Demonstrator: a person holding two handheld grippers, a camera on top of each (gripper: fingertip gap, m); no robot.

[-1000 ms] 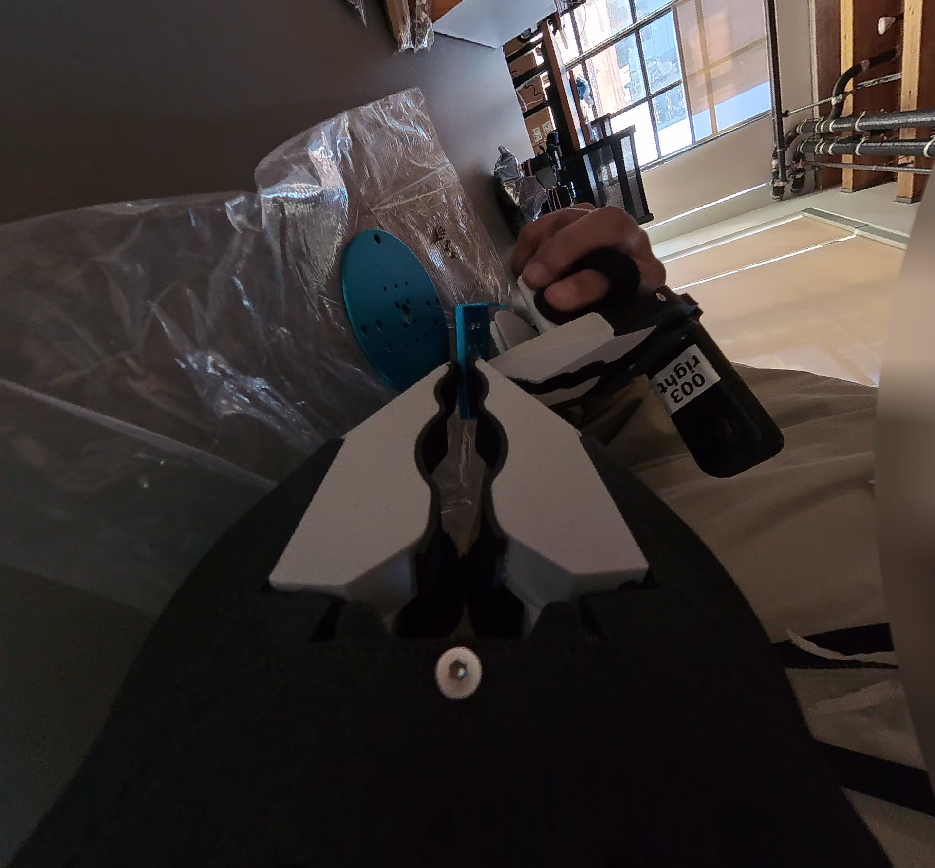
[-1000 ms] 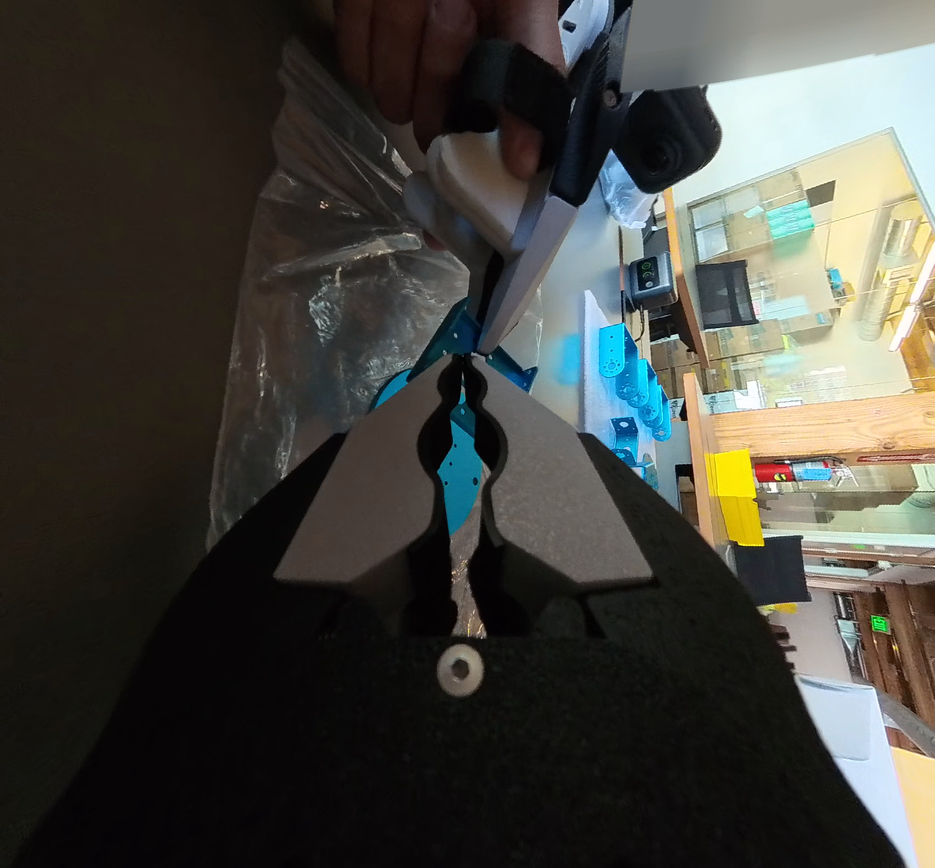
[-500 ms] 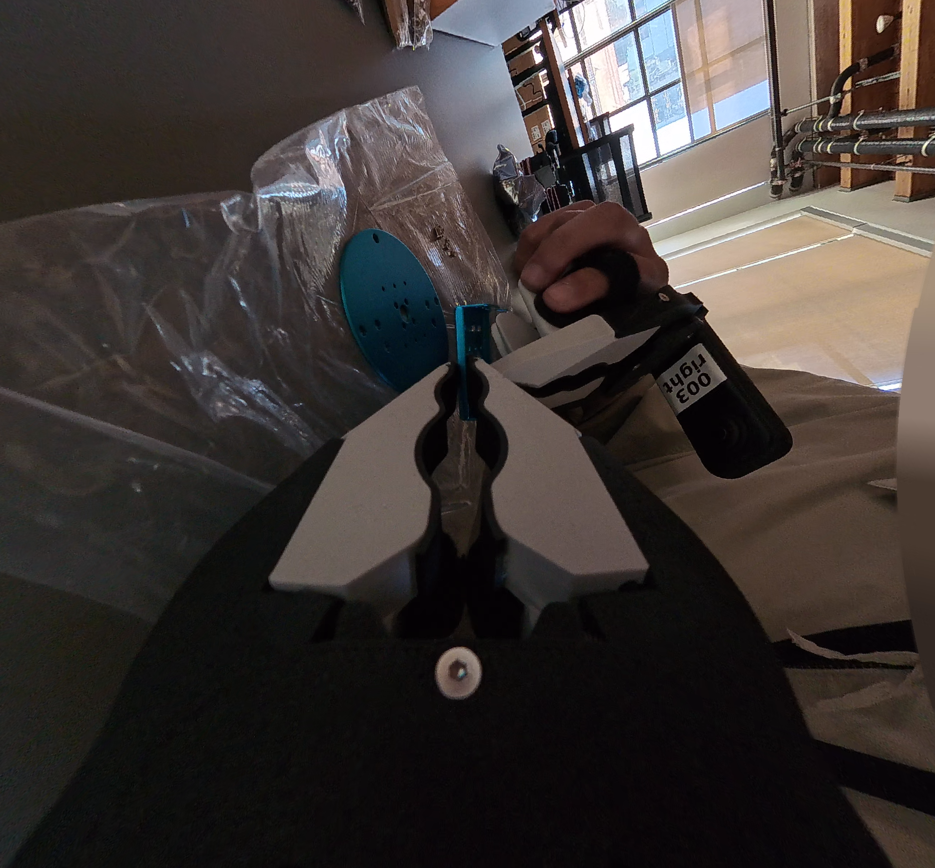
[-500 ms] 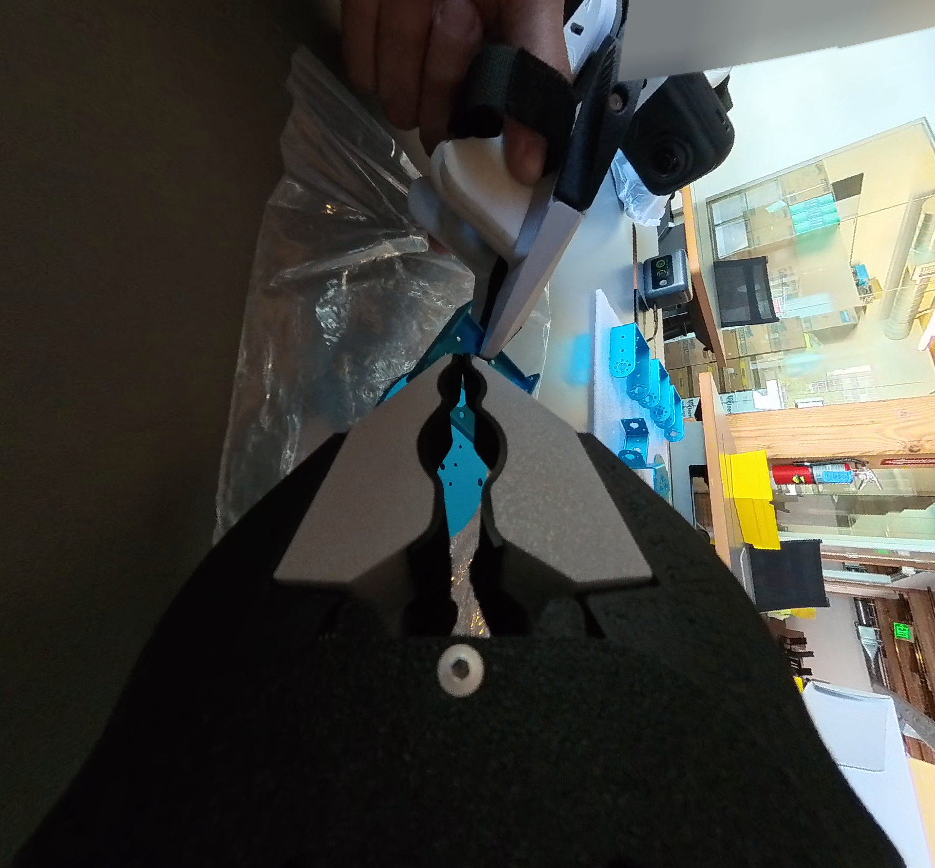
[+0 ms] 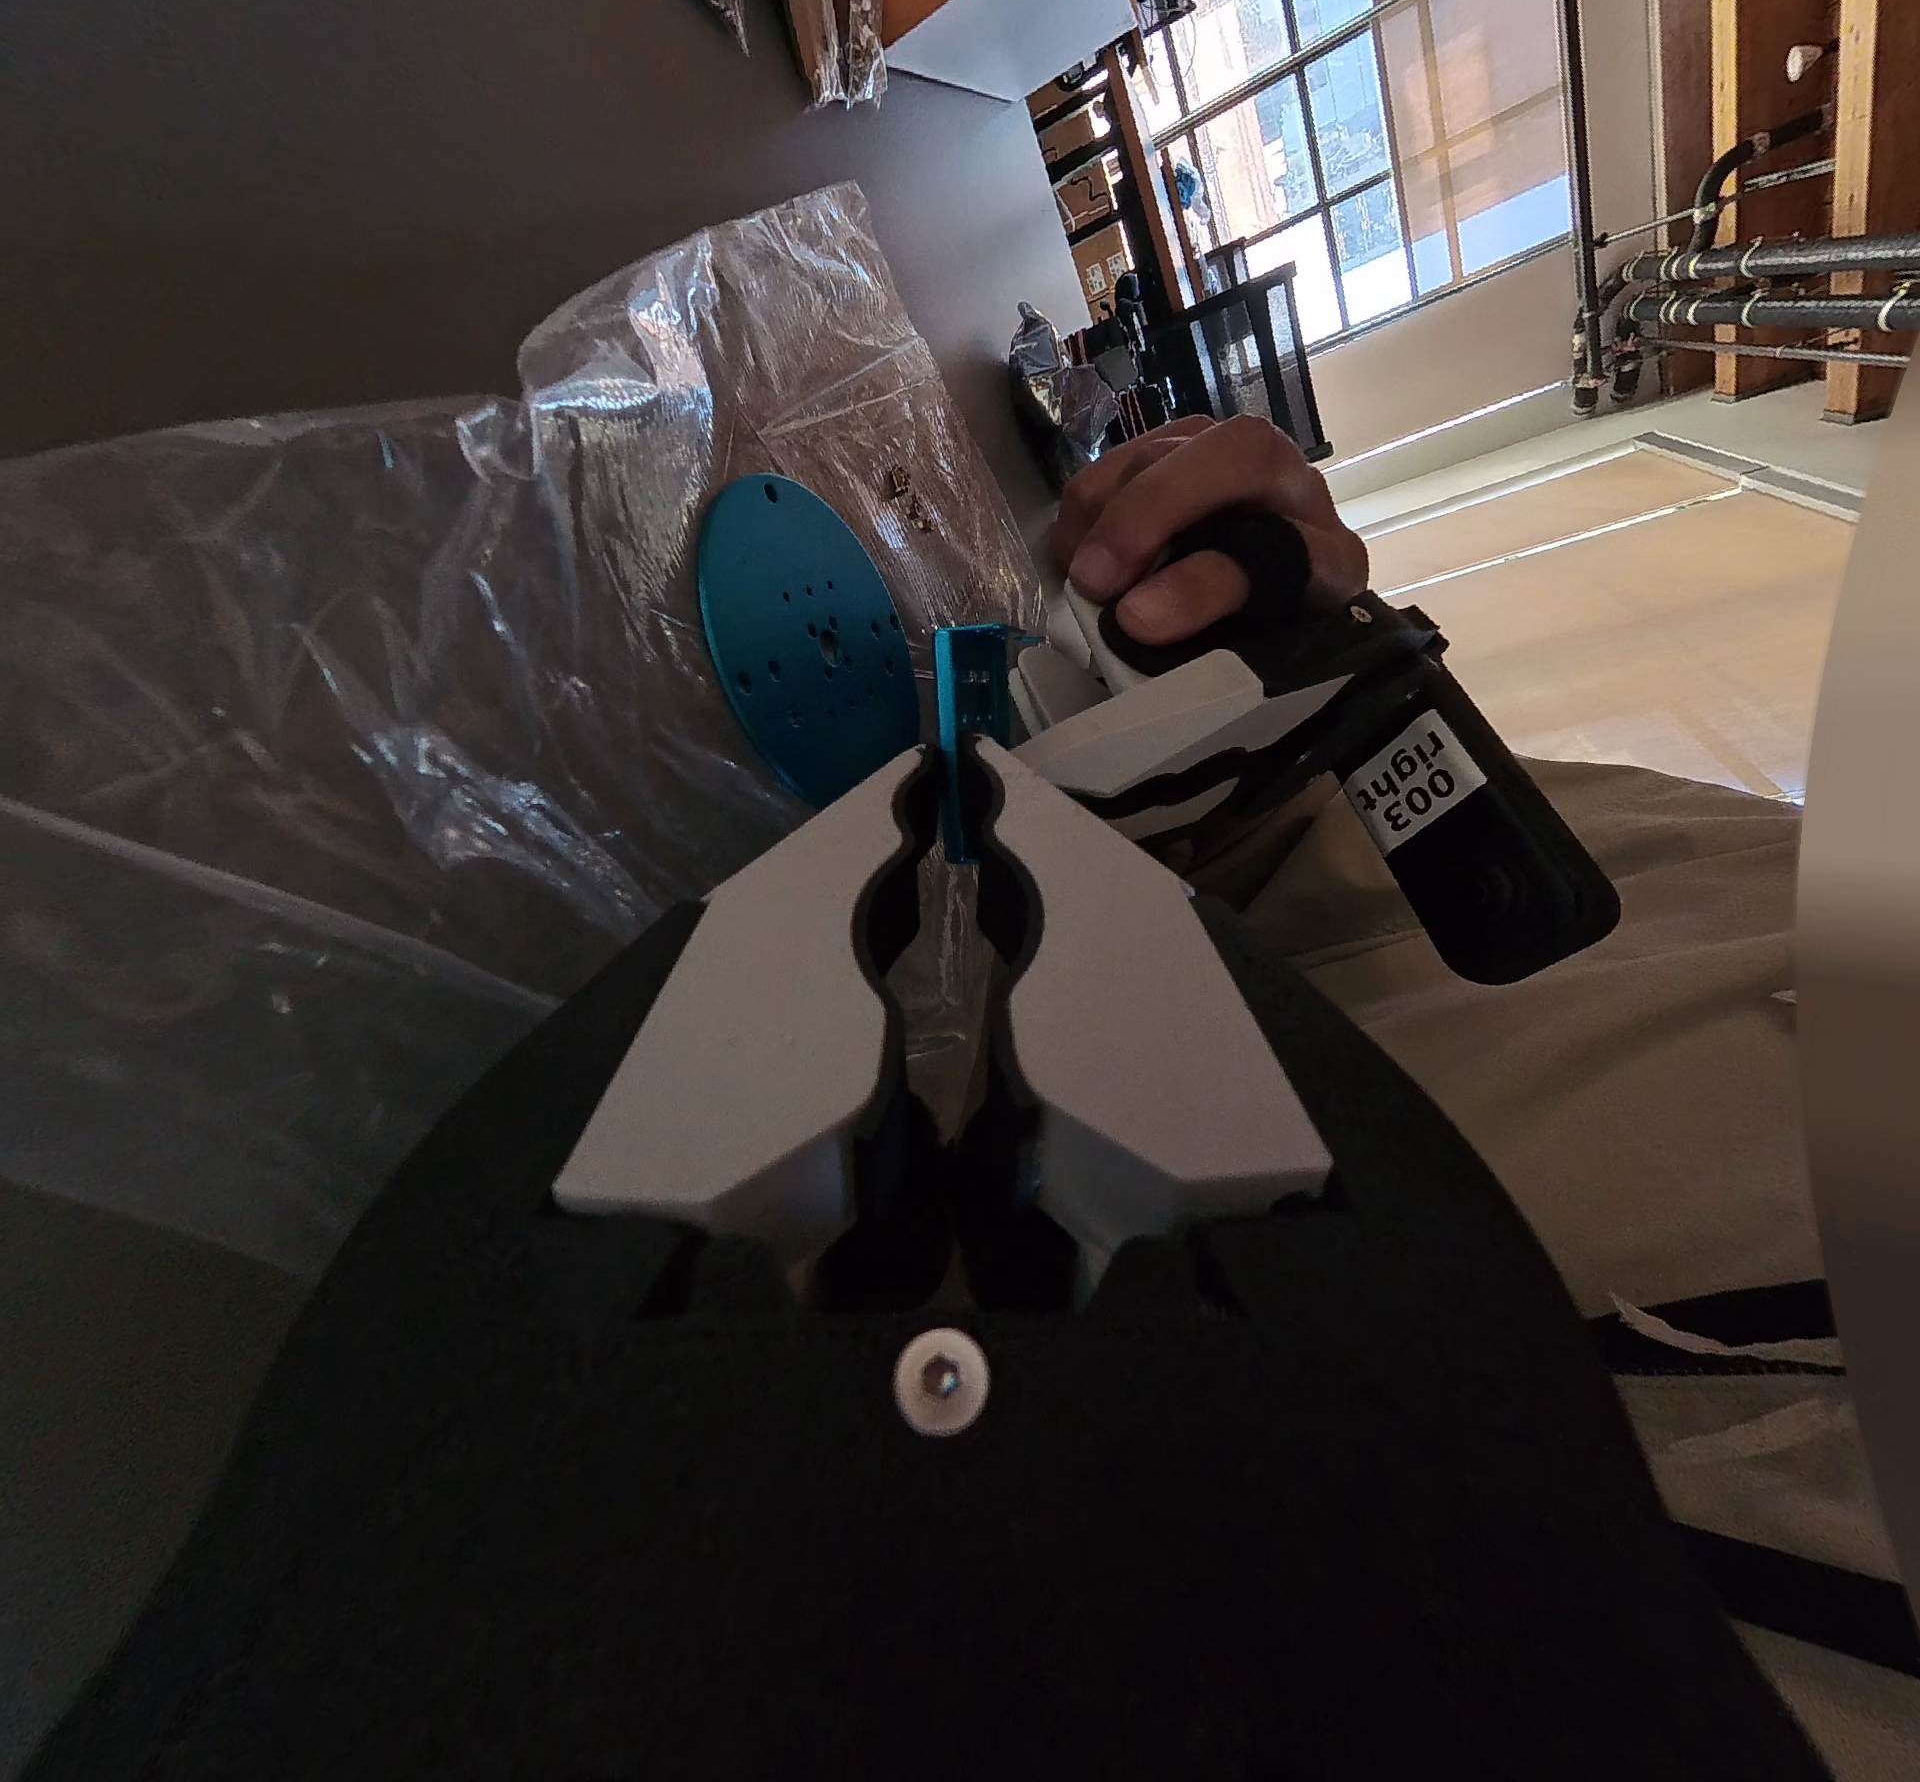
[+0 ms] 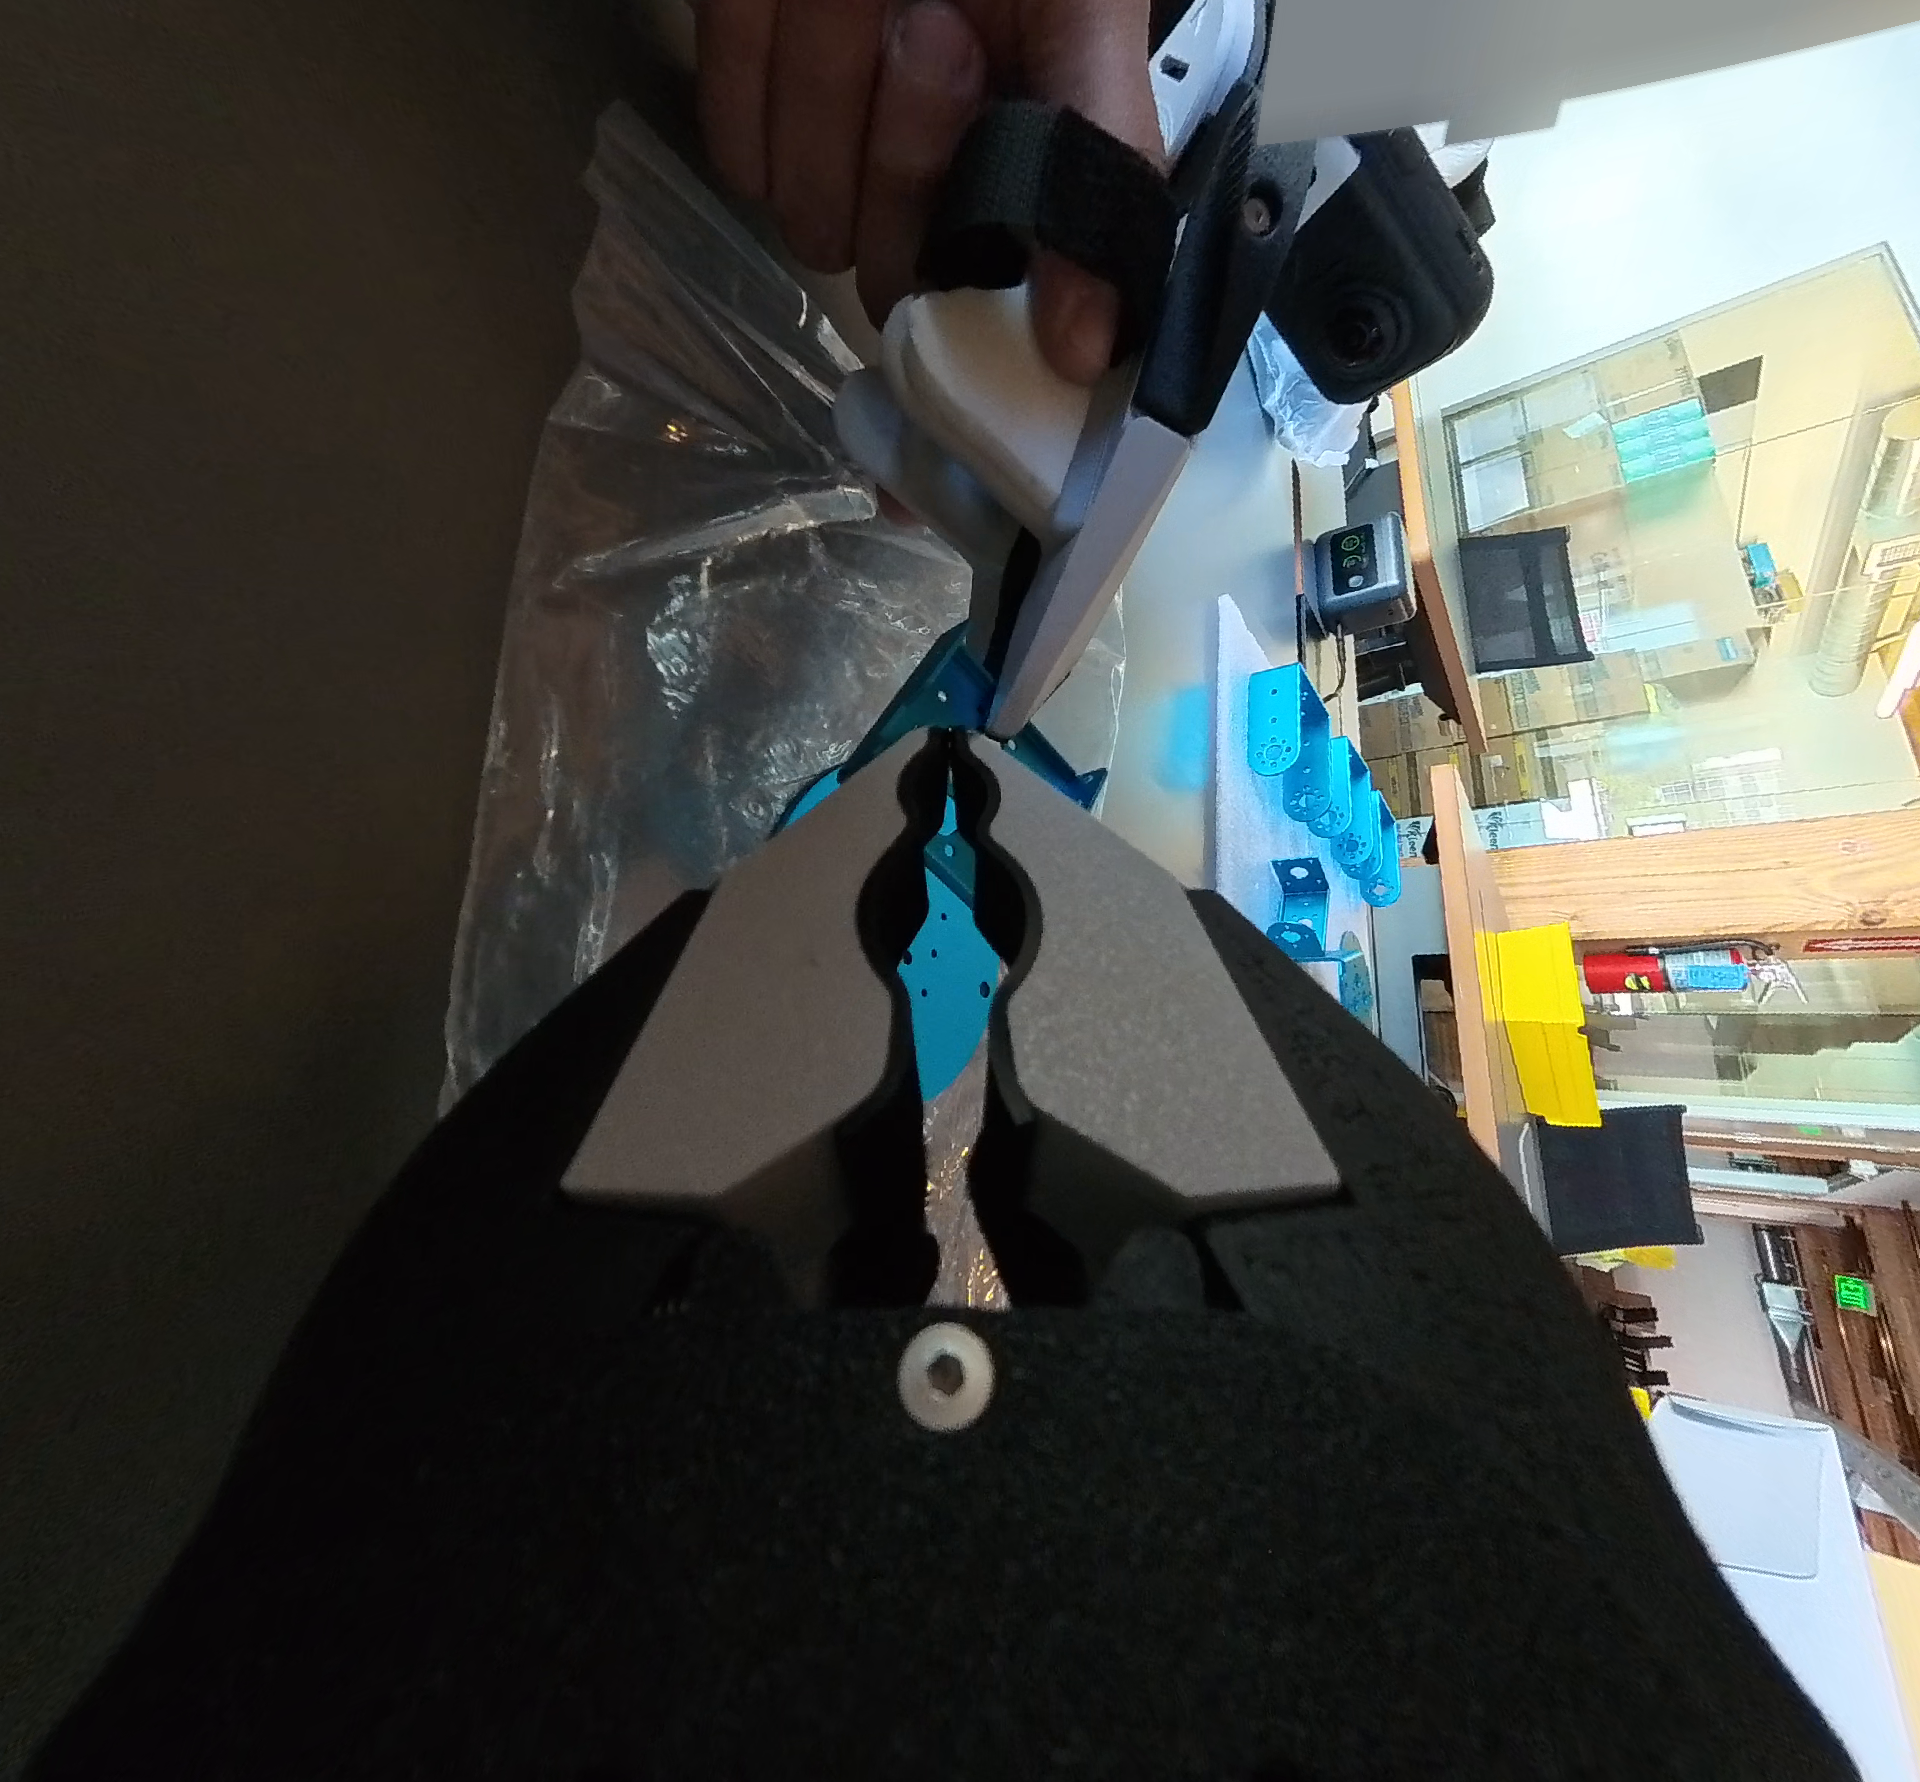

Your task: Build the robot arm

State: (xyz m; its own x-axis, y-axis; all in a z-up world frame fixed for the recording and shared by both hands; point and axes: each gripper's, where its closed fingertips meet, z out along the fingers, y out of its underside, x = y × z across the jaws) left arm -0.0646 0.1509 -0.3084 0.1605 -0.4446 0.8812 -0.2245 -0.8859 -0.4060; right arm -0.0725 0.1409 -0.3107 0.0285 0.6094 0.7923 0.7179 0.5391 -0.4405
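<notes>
Blue bracket (image 5: 966, 745): your left gripper (image 5: 958, 764) clamps it.
Right gripper (image 6: 954, 768): pinched on the same bracket, tips meeting yours.
Blue disc (image 5: 795, 636): lying on clear plastic bag (image 5: 727, 402), untouched.

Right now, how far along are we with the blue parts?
Done: one bracket is out of the bag and off the table. In hand: the left claw and the right claw are both shut on it, tips almost meeting. Left: the disc lies on the bag, held by neither claw, and more brackets sit in a row on the foam.
</notes>
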